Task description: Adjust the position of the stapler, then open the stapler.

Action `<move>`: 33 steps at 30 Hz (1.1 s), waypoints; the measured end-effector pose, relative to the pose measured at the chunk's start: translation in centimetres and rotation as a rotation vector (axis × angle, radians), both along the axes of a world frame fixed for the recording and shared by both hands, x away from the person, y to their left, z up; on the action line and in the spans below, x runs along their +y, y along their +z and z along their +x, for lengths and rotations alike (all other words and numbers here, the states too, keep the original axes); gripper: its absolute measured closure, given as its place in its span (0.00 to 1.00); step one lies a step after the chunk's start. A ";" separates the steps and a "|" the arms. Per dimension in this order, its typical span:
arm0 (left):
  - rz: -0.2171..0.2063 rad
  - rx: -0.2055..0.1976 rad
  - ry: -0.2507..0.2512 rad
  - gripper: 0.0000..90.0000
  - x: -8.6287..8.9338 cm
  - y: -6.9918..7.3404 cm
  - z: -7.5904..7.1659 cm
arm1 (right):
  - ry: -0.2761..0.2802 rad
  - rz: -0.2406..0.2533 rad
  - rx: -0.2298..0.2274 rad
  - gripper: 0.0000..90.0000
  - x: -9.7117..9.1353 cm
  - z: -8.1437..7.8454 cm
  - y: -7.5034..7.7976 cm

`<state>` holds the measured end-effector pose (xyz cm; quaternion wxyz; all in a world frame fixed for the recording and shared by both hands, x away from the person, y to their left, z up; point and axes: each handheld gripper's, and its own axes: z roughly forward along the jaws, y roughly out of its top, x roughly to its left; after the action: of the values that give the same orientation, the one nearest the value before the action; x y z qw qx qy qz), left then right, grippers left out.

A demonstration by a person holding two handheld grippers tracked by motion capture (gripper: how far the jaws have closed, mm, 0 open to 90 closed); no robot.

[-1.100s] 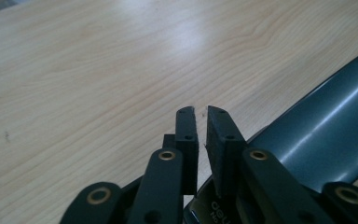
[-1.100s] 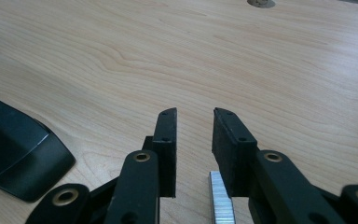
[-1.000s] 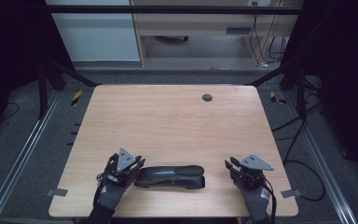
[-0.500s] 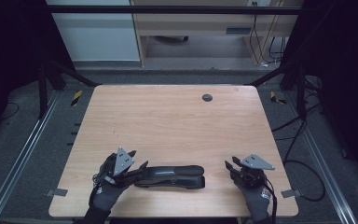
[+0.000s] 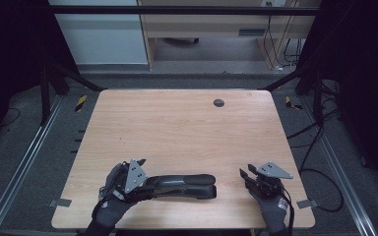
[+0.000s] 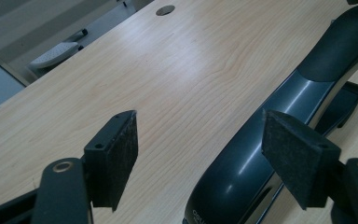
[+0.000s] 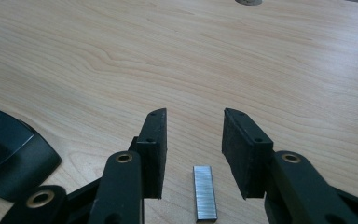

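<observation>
Black stapler [image 5: 184, 185] lies flat near the table's [image 5: 177, 128] front edge. Left gripper [image 6: 198, 144] open, jaws straddling the stapler's near end without touching. Right gripper [image 7: 193, 149] open, a strip of staples [image 7: 204, 192] on the wood between its jaws.

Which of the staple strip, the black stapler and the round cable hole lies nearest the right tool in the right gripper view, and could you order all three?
From the right tool, nearest first:
1. Staple strip: on the table between its open jaws.
2. Black stapler: off to the left edge.
3. Round cable hole: far across the table, at the top edge.
</observation>
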<state>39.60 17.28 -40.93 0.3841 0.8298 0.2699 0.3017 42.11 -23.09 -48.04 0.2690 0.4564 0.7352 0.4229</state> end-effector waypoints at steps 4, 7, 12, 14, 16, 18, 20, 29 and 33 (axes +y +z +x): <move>0.004 -0.001 -0.010 0.28 0.0 0.3 -0.2 | -0.006 -0.003 -0.004 0.67 -0.2 0.0 0.0; 0.010 -0.002 -0.017 0.28 -0.1 0.5 -0.4 | -0.007 -0.003 -0.006 0.67 -0.3 0.0 0.1; 0.040 -0.001 -0.042 0.26 -0.5 0.6 -0.7 | -0.006 -0.005 -0.005 0.68 -0.4 0.0 0.0; 0.051 -0.005 -0.051 0.26 -0.7 0.6 -0.8 | -0.007 -0.009 -0.005 0.68 -0.4 0.0 0.0; 0.062 -0.008 -0.061 0.26 -1.0 0.7 -1.0 | -0.004 -0.005 -0.008 0.68 -0.4 -0.1 0.1; 0.070 -0.010 -0.068 0.26 -1.2 0.7 -1.1 | -0.003 -0.009 -0.008 0.68 -0.4 -0.2 0.1; 0.083 -0.013 -0.083 0.26 -1.4 0.8 -1.2 | 0.000 -0.005 -0.010 0.68 -0.3 -0.2 0.2; 0.128 -0.030 -0.126 0.25 -2.4 1.1 -1.8 | 0.000 -0.005 -0.012 0.68 -0.4 -0.2 0.3; 0.153 -0.047 -0.134 0.25 -3.1 1.2 -1.9 | -0.002 0.005 -0.005 0.69 -0.5 -0.3 0.3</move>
<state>37.73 14.21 -39.71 0.3450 0.8656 0.1810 0.3147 41.84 -23.56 -47.76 0.2702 0.4570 0.7329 0.4254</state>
